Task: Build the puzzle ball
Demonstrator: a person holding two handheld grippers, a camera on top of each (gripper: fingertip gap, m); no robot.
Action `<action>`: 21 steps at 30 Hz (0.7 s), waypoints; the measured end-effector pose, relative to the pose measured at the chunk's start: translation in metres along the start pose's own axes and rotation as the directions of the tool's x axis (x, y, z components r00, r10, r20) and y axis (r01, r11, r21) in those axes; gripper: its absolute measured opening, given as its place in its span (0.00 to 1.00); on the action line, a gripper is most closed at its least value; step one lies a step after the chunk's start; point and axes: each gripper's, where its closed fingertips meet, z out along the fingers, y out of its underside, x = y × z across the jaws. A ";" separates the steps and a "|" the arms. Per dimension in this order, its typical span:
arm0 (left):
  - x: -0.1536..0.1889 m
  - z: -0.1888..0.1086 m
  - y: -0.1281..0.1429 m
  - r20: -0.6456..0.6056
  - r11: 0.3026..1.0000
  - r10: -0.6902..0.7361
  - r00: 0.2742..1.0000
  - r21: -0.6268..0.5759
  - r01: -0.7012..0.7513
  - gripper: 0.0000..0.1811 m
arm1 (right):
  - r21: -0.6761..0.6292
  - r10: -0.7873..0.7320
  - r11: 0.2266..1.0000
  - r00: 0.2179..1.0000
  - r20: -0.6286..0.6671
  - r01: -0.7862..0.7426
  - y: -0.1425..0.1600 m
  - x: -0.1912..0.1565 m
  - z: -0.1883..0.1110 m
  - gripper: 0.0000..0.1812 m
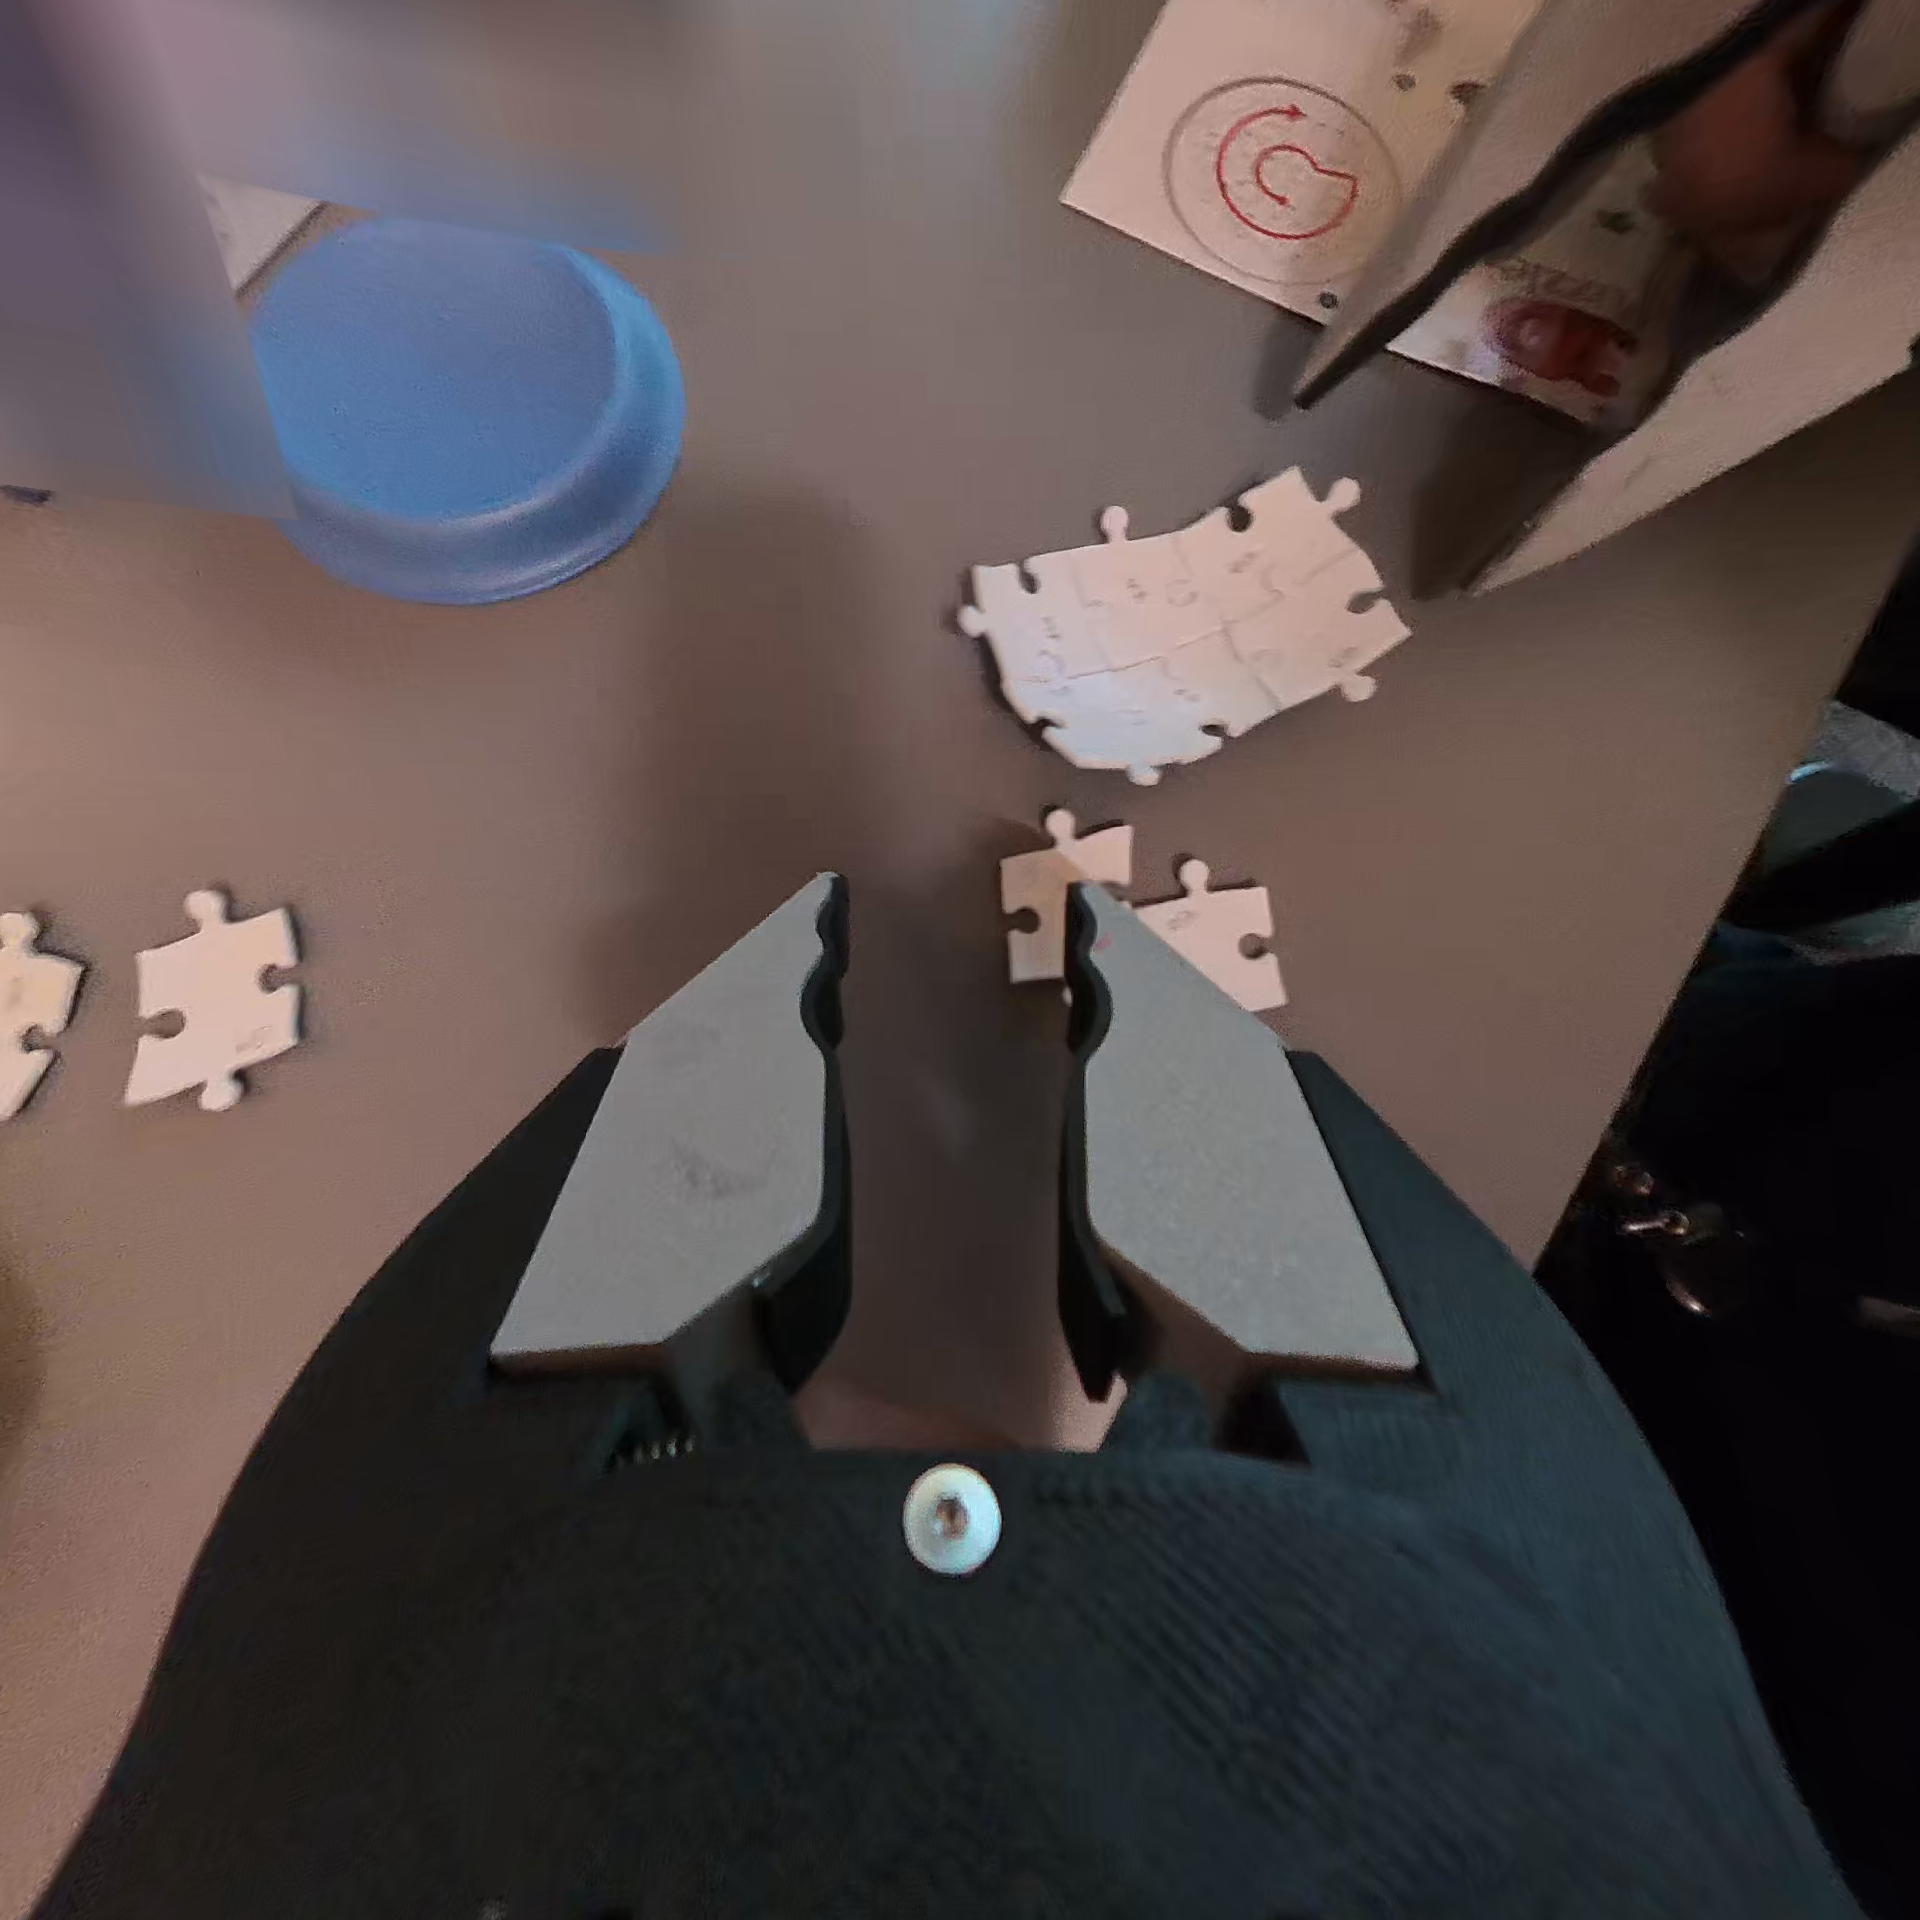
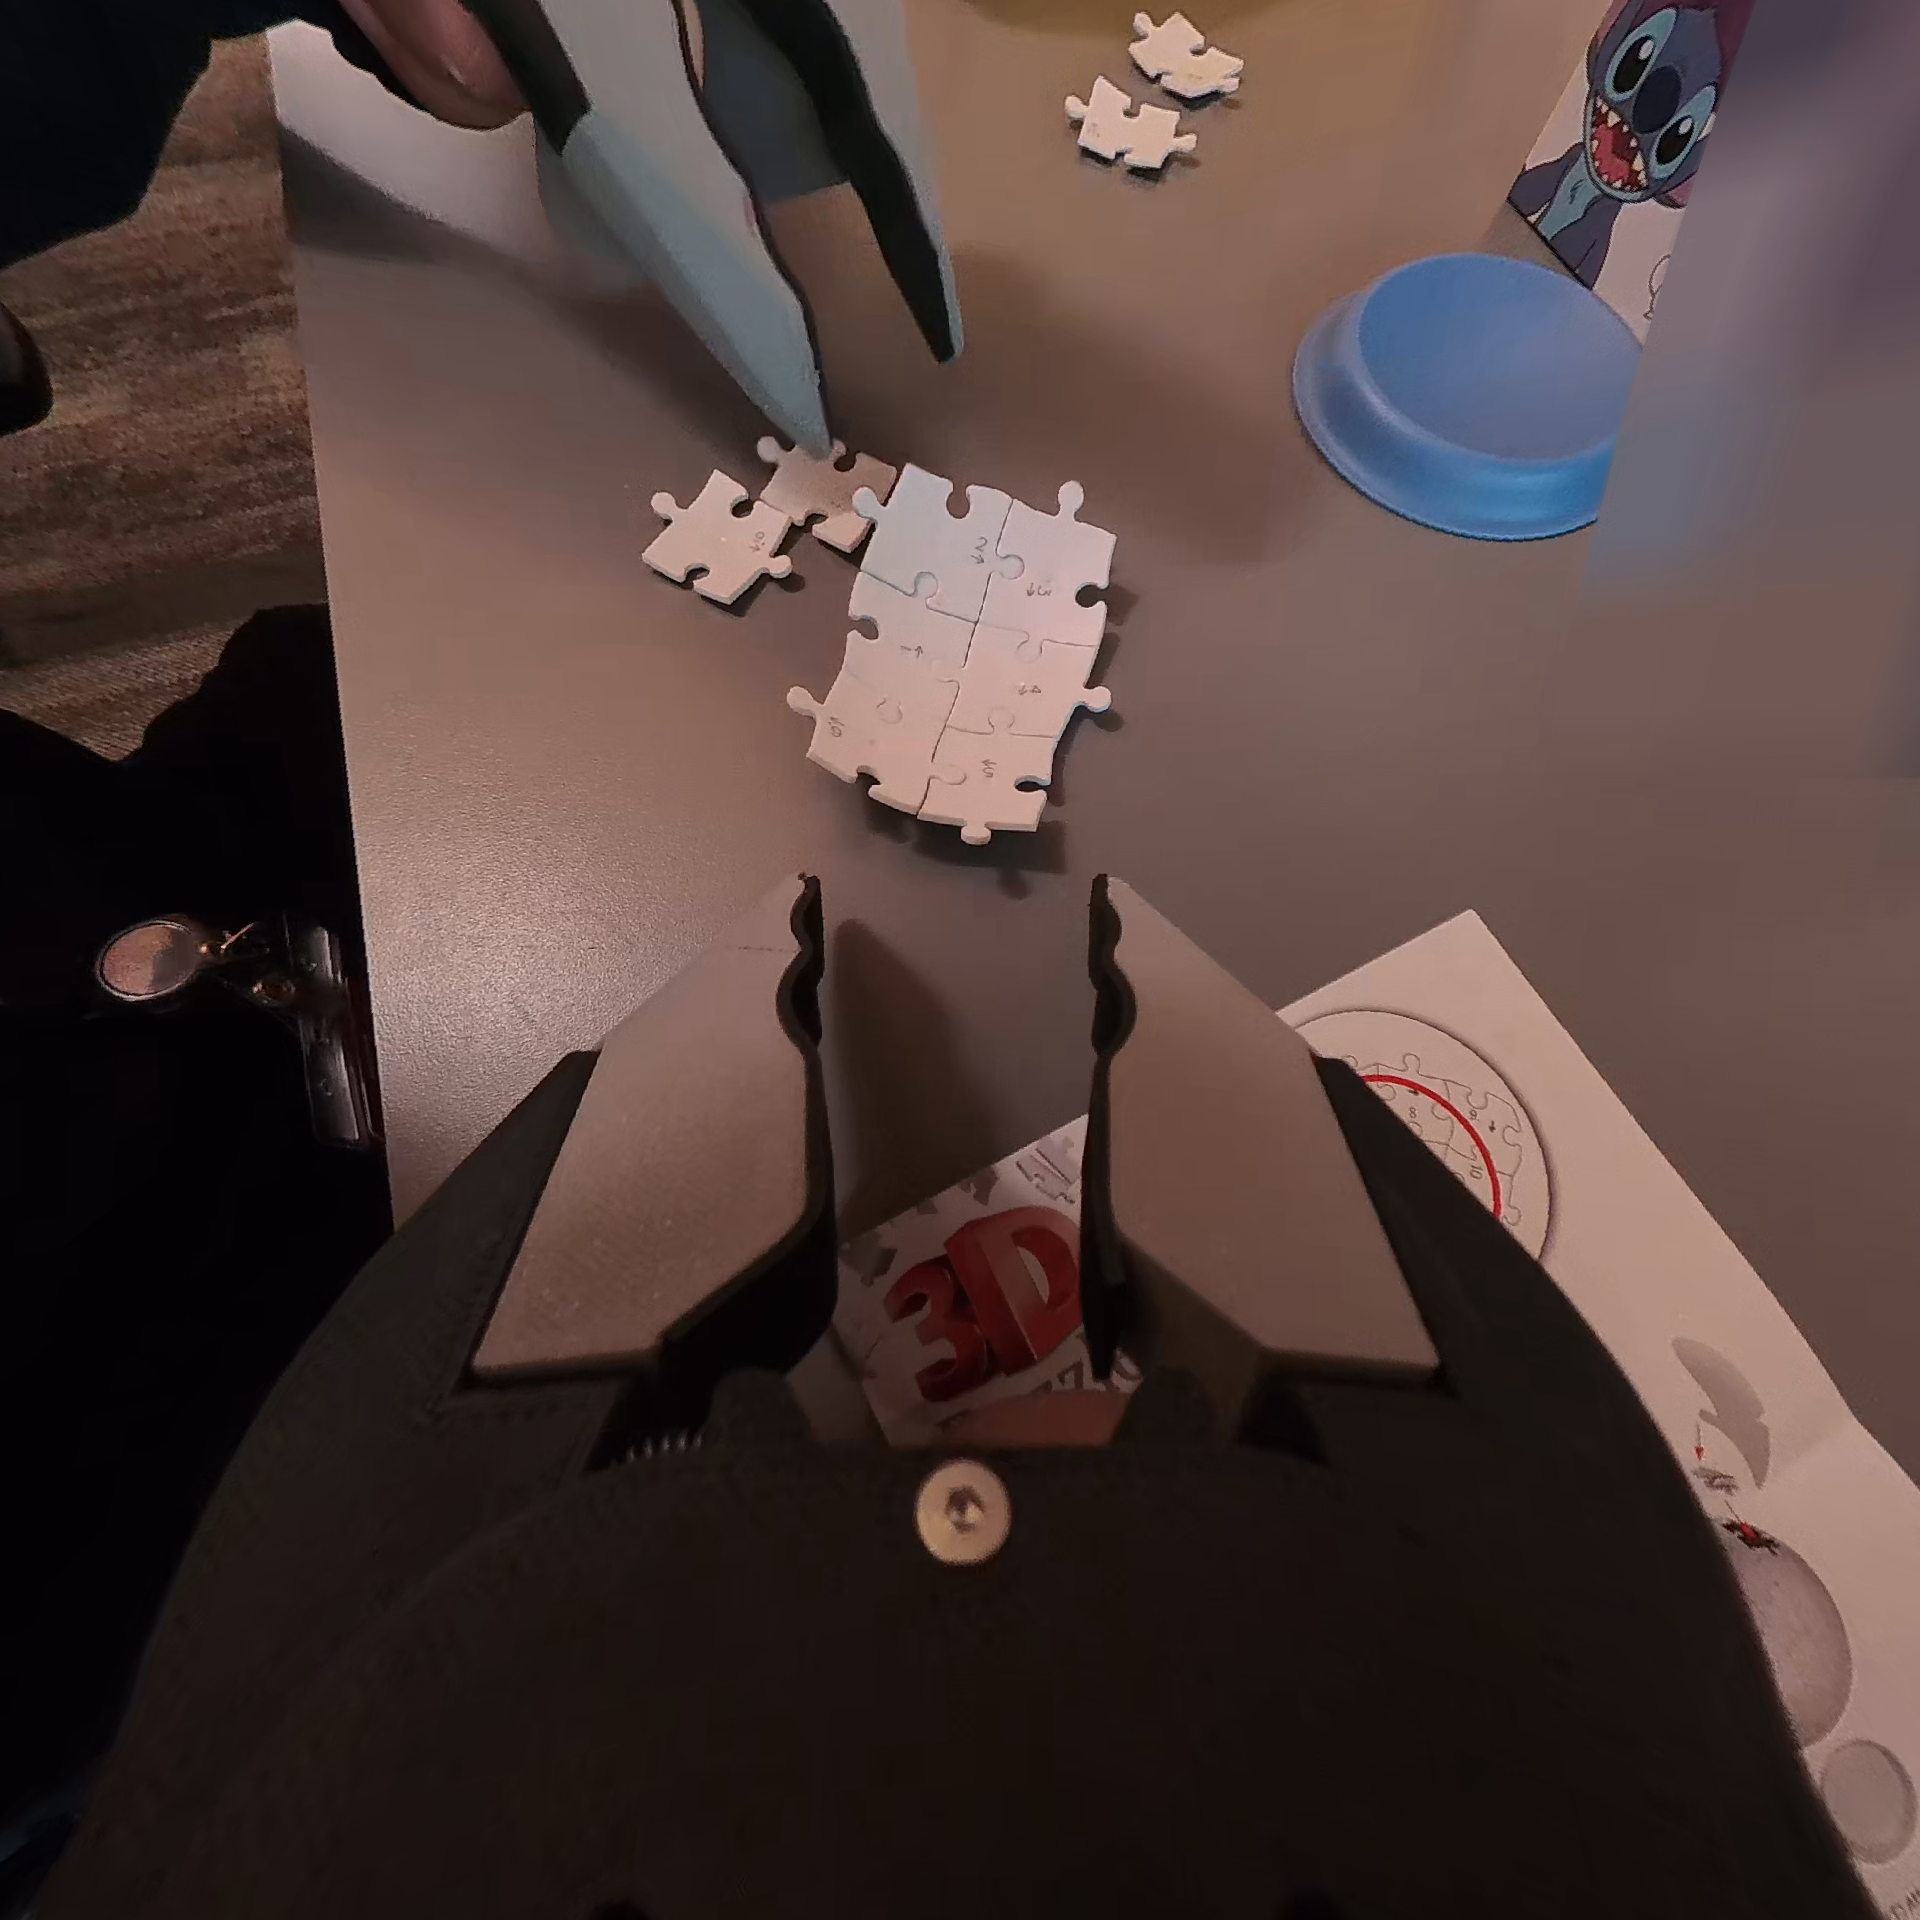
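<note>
1. Left gripper (image 1: 956, 935): jaws spread, empty; one fingertip (image 2: 821, 426) touches a loose puzzle piece (image 2: 826, 488) on the grey table (image 2: 1351, 727).
2. Right gripper (image 2: 951, 914): jaws spread, empty, above the instruction sheet (image 2: 1621, 1299).
3. Joined six-piece panel (image 2: 966, 649) lies between the grippers, curved.
4. Second loose piece (image 2: 717, 540) beside the first; blue stand (image 2: 1455, 395) well apart.

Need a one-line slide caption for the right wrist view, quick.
Open right hand-held gripper hovers near the joined puzzle section; left hand-held gripper touches a loose piece.
</note>
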 end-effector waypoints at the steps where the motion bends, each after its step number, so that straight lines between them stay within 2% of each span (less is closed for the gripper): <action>1: 0.003 0.002 0.001 -0.005 1.000 0.009 1.000 -0.012 -0.009 0.23 | 0.001 0.000 1.000 1.000 -0.001 0.000 0.000 0.000 0.000 0.27; 5: 0.013 0.006 0.006 -0.028 0.999 0.029 0.999 -0.033 -0.030 0.23 | 0.024 0.004 1.000 1.000 -0.011 -0.004 -0.003 0.002 -0.002 0.26; 7: 0.015 0.006 0.006 -0.025 0.999 0.036 0.999 -0.033 -0.037 0.23 | 0.089 0.011 0.996 1.000 -0.014 -0.010 -0.011 0.003 -0.010 0.24; 9: 0.015 0.006 0.007 -0.014 0.999 0.039 0.999 -0.029 -0.039 0.22 | 0.141 0.021 0.990 0.999 -0.038 -0.015 -0.014 0.010 -0.026 0.25; 13: 0.015 0.004 0.008 -0.018 1.000 0.031 0.999 -0.003 -0.031 0.18 | 0.158 0.114 0.984 0.973 -0.201 -0.083 -0.005 0.052 -0.081 0.30; 17: 0.014 0.004 0.008 -0.032 1.000 0.018 0.999 0.023 -0.017 0.14 | 0.114 0.246 0.969 0.913 -0.325 -0.221 0.028 0.087 -0.117 0.31; 21: 0.014 0.004 0.008 -0.065 1.000 0.006 0.998 0.031 -0.004 0.15 | 0.025 0.300 0.951 0.897 -0.325 -0.309 0.057 0.090 -0.114 0.32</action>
